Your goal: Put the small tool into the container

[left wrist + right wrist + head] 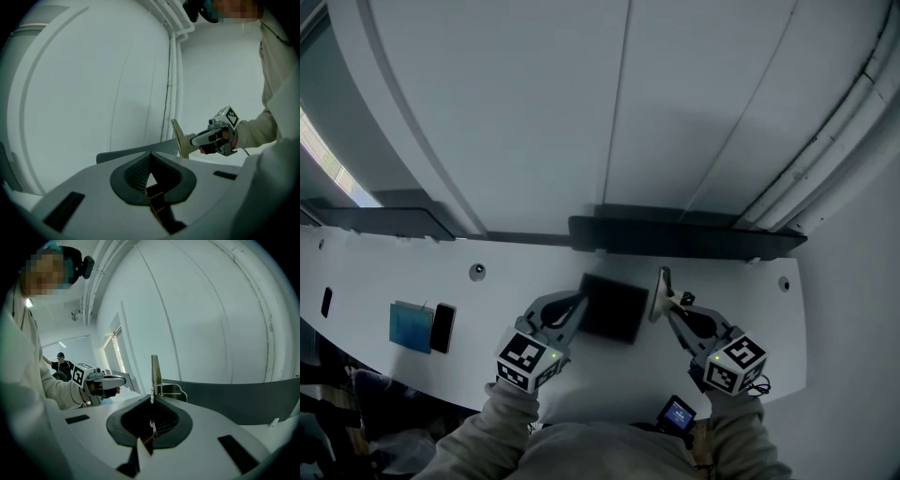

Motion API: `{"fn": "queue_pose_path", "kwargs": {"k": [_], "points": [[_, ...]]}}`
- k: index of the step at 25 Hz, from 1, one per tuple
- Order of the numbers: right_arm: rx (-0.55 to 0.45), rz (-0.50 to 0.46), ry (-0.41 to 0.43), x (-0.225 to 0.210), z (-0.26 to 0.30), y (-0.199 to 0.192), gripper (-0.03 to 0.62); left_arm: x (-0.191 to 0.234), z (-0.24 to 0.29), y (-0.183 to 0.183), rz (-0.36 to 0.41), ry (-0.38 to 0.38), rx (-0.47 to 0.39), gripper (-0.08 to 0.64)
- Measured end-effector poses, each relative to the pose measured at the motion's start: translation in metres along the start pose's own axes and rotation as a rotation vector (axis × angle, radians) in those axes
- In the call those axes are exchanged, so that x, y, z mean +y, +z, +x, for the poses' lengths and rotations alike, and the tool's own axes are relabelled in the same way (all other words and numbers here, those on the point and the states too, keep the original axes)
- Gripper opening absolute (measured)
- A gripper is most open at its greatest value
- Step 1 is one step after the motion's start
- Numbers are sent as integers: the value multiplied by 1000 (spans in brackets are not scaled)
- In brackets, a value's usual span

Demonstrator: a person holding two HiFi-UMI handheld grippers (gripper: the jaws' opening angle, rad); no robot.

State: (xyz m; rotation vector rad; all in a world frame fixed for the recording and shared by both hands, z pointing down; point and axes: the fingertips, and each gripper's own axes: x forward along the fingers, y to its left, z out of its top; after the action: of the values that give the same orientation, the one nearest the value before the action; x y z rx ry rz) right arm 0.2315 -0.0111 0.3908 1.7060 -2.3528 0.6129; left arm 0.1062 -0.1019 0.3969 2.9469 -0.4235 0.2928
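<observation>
A black container (614,309) sits in the middle of the white table (403,267). The left gripper (579,307) has its jaws pinched narrow on the container's left rim. Just right of the container, the right gripper (667,309) clamps the small tool (659,289), which stands upright outside the container.

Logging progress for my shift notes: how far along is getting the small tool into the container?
Done: the right gripper has its jaws shut on the small tool. In hand: the tool is held upright beside the container, whose left edge the left gripper seems to grip. Left: moving the tool over the container and releasing it.
</observation>
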Motion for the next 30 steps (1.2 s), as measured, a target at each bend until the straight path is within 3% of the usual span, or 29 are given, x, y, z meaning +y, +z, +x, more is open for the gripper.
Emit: {"fn": "queue_pose_path", "kwargs": {"k": [7,12,22,30], "points": [[36,-24,24,-1,11,-5,19,3,1,-8,-26,11,11,0],[28,13,54,-5,18,-5,20,5,-2,-18,-28,25,32,-1],[126,-92,83,-9,55,-12,20,2,-9,-54,-73,18,59,-1],[155,-85,103,-13,73,-29,20,8,-27,-78,-124,62,80,0]]}}
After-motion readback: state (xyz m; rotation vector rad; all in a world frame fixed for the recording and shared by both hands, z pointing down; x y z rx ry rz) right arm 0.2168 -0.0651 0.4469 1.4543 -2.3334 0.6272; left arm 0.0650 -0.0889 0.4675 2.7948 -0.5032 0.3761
